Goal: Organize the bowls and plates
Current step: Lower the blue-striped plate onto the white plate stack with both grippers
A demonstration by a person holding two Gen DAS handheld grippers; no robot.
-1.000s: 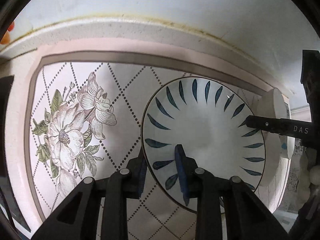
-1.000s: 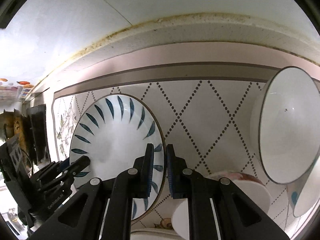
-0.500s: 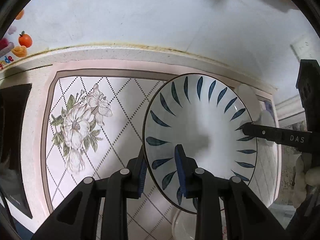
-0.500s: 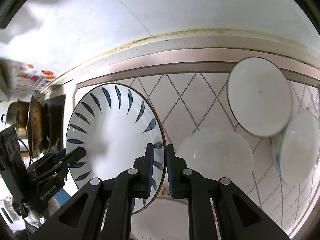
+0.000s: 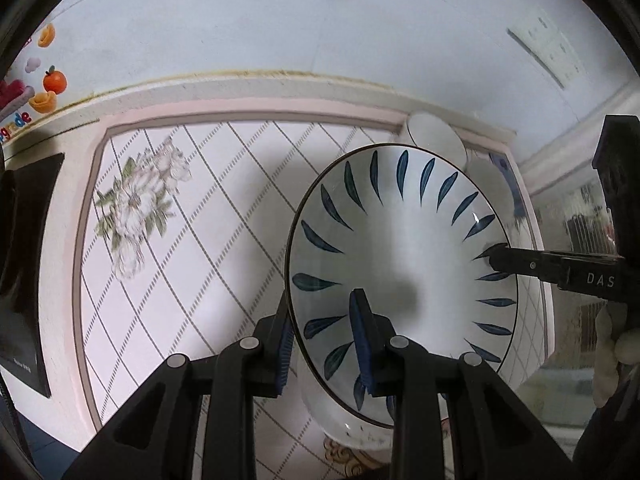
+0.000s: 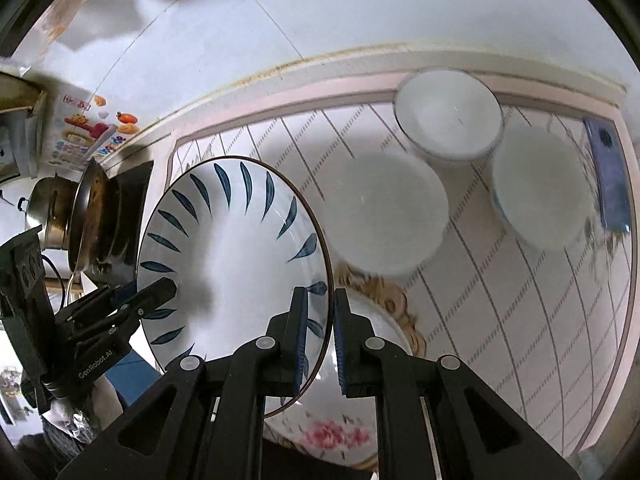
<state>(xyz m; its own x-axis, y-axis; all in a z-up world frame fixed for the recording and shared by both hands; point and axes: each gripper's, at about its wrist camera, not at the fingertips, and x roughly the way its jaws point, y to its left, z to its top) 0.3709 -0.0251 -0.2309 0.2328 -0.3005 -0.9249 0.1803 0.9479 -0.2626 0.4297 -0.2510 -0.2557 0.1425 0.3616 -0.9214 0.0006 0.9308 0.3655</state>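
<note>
A white plate with blue leaf marks (image 5: 404, 264) is held in the air above the counter by both grippers. My left gripper (image 5: 324, 340) is shut on its near-left rim. My right gripper (image 6: 320, 336) is shut on its right rim, and its finger shows in the left wrist view (image 5: 516, 258). The plate also fills the left of the right wrist view (image 6: 232, 256). Three white bowls stand on the counter beyond: one near the wall (image 6: 448, 116), one in the middle (image 6: 384, 212), one at the right (image 6: 540, 188). A flowered plate (image 6: 344, 424) lies under my right gripper.
The counter has a tiled mat with a diamond pattern (image 5: 208, 240) and a flower print (image 5: 136, 208). A black hob (image 5: 28, 264) lies at the left. Pots and a pan (image 6: 92, 216) stand at the left in the right wrist view. A white wall (image 5: 280, 20) rises behind.
Both grippers have lifted the blue-leaf plate up and back from the counter. The bowls now look smaller and farther away, and more of the wall shows.
</note>
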